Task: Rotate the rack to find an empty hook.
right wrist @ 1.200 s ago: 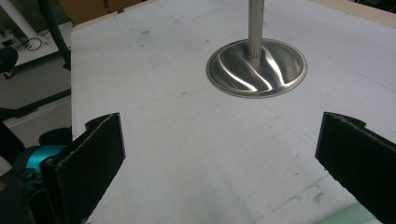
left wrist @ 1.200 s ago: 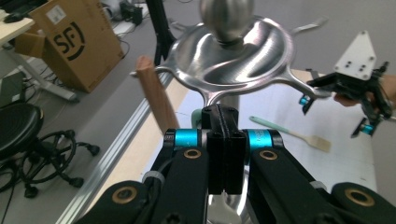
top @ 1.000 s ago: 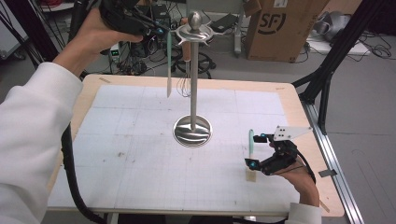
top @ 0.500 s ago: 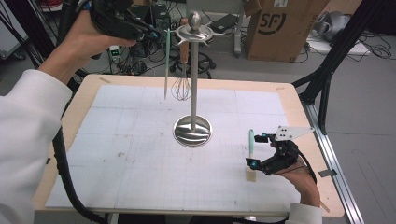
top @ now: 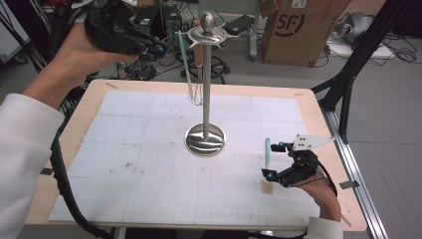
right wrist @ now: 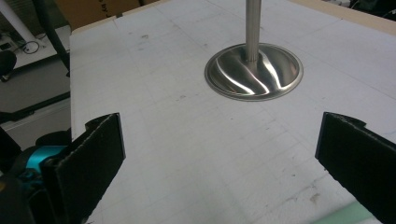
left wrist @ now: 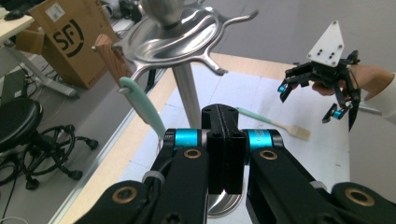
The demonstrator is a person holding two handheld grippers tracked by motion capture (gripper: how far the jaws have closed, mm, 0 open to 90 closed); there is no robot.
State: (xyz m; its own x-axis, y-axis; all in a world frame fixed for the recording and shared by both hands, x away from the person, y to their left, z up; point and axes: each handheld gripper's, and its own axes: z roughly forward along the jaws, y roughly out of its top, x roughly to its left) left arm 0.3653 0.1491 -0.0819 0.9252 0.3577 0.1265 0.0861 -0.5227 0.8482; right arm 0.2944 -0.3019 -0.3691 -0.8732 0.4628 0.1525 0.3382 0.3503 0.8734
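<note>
**Whisk held high at the stand, spatula flat by the right gripper**

The left gripper (top: 158, 49) was seen raised above the far left corner of the tabletop (top: 308, 107), gripped by a hand (top: 79, 55) coming from a white sleeve (top: 22, 149). In the left gripper view its jaws were pressed together, and a whisk (top: 191, 74) with a mint-green handle was seen hanging from their tips in the high view, its wire end pointing down over the far part of the white mat (top: 124, 169). The whisk was held just beside the top of the metal stand (top: 205, 89), near the hooked arms of the crown and close to a wooden handle (left wrist: 109, 56) hanging there; whether the whisk touched a hook could not be told.

The right gripper (top: 272, 160) was held low near the near right corner of the tabletop, its jaws spread wide apart with nothing between them, as shown in the right gripper view (right wrist: 219, 154). A spatula (top: 267, 164) with a mint-green blade and a wooden handle was seen lying flat on the mat just beside that gripper.

The stand's round base (right wrist: 253, 71) rested on the mat near the middle of the tabletop. A cardboard box (top: 293, 27) and a black stool (left wrist: 23, 135) were seen on the floor beyond the far edge.
</note>
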